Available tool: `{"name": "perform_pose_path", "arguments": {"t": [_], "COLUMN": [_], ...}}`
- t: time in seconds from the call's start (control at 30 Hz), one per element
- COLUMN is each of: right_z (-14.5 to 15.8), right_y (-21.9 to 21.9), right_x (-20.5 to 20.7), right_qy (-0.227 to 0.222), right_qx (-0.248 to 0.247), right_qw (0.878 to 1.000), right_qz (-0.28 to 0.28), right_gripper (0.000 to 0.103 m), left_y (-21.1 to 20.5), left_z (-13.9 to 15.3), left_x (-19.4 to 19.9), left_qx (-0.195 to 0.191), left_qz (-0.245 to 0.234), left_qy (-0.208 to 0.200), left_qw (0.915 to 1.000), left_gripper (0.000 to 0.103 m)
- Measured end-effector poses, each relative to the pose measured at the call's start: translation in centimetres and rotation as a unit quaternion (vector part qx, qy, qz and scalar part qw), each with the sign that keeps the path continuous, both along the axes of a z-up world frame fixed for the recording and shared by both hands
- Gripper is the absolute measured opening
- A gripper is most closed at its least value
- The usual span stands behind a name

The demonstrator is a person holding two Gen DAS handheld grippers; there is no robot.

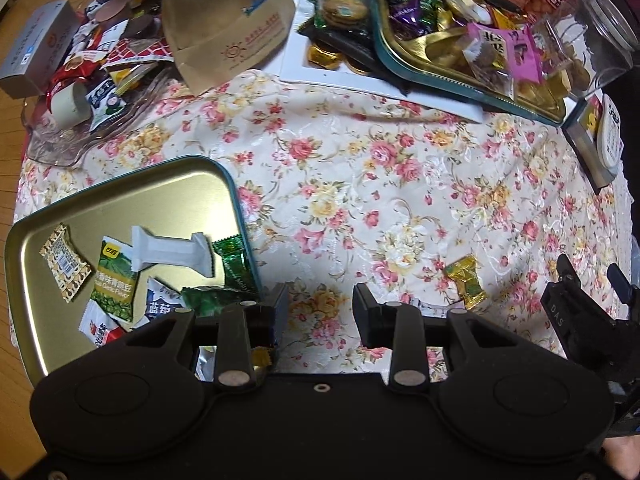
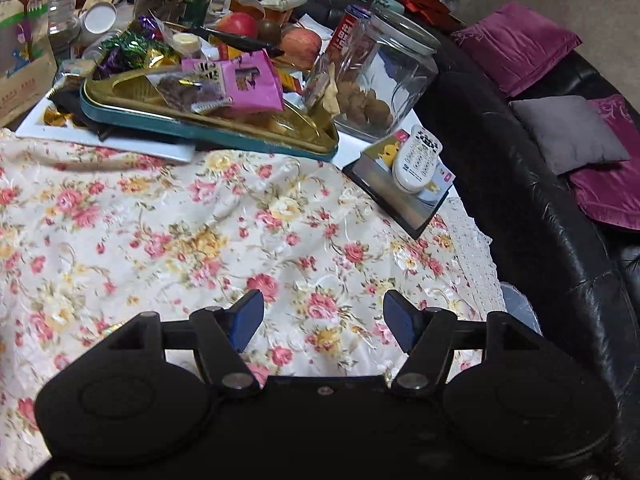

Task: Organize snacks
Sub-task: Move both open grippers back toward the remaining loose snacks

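1. My left gripper (image 1: 320,304) points straight down over the flowered tablecloth (image 1: 360,184), jaws released about halfway and nothing between them. It hangs just off the right edge of the near tin tray (image 1: 120,196), which I judge to be the collecting place.

2. In the left wrist view that tray sits at 9 o'clock. It holds several small packets: a green pea packet (image 1: 114,284), a white wrapped bar (image 1: 172,254), a brown patterned packet (image 1: 64,262) and green foil sweets (image 1: 236,264). They lie loose and flat, so they look dropped in rather than arranged.

3. One gold-wrapped candy (image 1: 466,280) lies alone on the cloth at 3 o'clock of my left jaws, between the two grippers. I judge it the next snack to collect, being the only stray on open cloth.

4. My right gripper (image 2: 322,320) tilts down toward bare cloth, jaws spread wide and empty; the candy is out of its own view.

5. At 12 o'clock a second tin tray (image 2: 208,134) is heaped with pink packets (image 2: 248,80) and sweets, propped on a white board so it slopes. A clear jar (image 2: 384,76) lies beside it at 1 o'clock, a risk if bumped.
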State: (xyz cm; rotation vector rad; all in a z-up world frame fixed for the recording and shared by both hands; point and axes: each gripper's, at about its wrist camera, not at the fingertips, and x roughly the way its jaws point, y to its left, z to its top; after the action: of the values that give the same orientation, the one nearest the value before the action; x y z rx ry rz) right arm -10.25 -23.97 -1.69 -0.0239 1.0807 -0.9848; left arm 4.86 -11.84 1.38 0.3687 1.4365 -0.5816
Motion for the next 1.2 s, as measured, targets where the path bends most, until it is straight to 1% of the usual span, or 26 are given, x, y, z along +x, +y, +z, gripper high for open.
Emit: {"name": "perform_pose_path", "arguments": {"t": [0.1,0.2,0.27,0.33,0.4,0.43,0.5,0.53,0.6,0.67,0.77,0.83,0.9,0.97,1.13,1.2], "right_z": [-0.4,-0.9,-1.1,-1.3,-1.4,-1.4,-1.4,-1.5,-1.4,-1.2,-0.8,-0.5,-0.2,-0.1,-0.3,-0.4], "right_y": [-0.3,-0.6,-0.9,-1.3,-1.8,-2.0,-2.6,-2.8,-3.2,-3.5,-3.6,-3.8,-3.9,-4.1,-4.5,-4.4], "right_x": [-0.4,-0.6,-1.0,-1.3,-1.6,-1.8,-2.3,-2.6,-3.0,-3.3,-3.5,-3.5,-3.4,-3.4,-3.7,-3.7], "right_qy": [0.017,0.041,0.042,0.044,0.044,0.040,0.024,0.011,-0.005,-0.023,-0.048,-0.059,-0.068,-0.084,-0.116,-0.124], "right_qx": [-0.018,-0.022,-0.029,-0.023,0.013,0.037,0.082,0.103,0.136,0.156,0.173,0.190,0.217,0.249,0.338,0.355], "right_qw": [1.000,0.999,0.998,0.999,0.999,0.998,0.996,0.994,0.990,0.986,0.982,0.978,0.972,0.963,0.931,0.924], "right_qz": [0.012,0.026,0.019,0.010,0.008,0.006,-0.011,-0.022,-0.036,-0.045,-0.057,-0.058,-0.058,-0.060,-0.067,-0.070], "right_gripper": [0.067,0.067,0.067,0.067,0.065,0.062,0.058,0.055,0.053,0.053,0.053,0.054,0.054,0.054,0.054,0.055], "left_y": [-0.7,-1.2,-1.6,-2.0,-2.4,-2.6,-3.0,-3.2,-3.5,-3.7,-4.0,-4.0,-3.9,-3.7,-3.2,-3.0], "left_z": [-0.1,-0.2,-0.3,-0.4,-0.4,-0.5,-0.5,-0.5,-0.6,-0.7,-0.9,-1.0,-1.0,-0.9,-0.8,-0.8], "left_x": [-0.4,-0.8,-1.1,-1.4,-1.7,-1.8,-2.1,-2.2,-2.4,-2.6,-2.8,-2.8,-2.6,-2.4,-1.6,-1.3], "left_qx": [0.002,0.003,0.004,0.005,0.005,0.005,0.005,0.005,0.005,0.007,0.010,0.011,0.011,0.009,0.006,0.006], "left_qz": [-0.007,-0.014,-0.018,-0.025,-0.031,-0.034,-0.039,-0.041,-0.045,-0.049,-0.054,-0.055,-0.051,-0.048,-0.031,-0.024], "left_qy": [0.000,-0.001,-0.001,0.000,-0.001,-0.001,-0.002,-0.002,-0.001,-0.001,0.000,0.001,0.000,0.000,0.001,0.002], "left_qw": [1.0000,0.9999,0.9998,0.9997,0.9995,0.9994,0.9992,0.9992,0.9990,0.9988,0.9985,0.9984,0.9986,0.9988,0.9995,0.9997], "left_gripper": [0.044,0.044,0.044,0.044,0.044,0.044,0.044,0.044,0.044,0.044,0.044,0.044,0.044,0.044,0.044,0.044]}}
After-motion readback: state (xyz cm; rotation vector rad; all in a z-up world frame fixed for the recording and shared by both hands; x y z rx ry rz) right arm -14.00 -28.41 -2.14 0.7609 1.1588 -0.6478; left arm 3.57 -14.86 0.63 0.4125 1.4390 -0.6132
